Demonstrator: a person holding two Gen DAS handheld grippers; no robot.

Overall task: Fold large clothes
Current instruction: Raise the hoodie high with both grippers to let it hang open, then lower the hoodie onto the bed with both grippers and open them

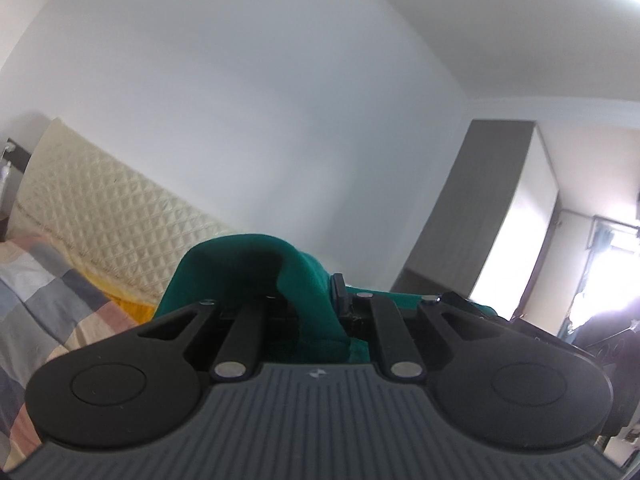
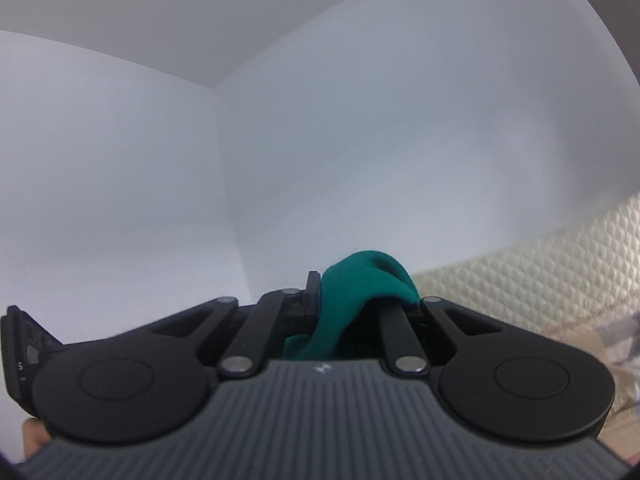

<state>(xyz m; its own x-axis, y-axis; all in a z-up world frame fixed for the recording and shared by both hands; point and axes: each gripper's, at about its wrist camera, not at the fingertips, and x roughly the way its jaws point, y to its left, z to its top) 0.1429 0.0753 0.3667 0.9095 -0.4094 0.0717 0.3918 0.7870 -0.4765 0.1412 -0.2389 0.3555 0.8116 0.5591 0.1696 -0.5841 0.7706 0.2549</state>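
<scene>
Left gripper (image 1: 320,300) is clamping a bunched fold of the green garment (image 1: 256,268), which is draping back over the jaws, with the quilted headboard (image 1: 100,216) and checked bedding (image 1: 52,292) behind. Right gripper (image 2: 352,304) is pinching another bunch of the same garment (image 2: 360,280), facing the white wall (image 2: 360,140).

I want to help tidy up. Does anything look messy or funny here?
Nothing looks wrong. Both grippers, left and right, pinch bunched folds of a teal-green knitted garment. The checked bedspread lies smooth below the quilted cream headboard.
</scene>
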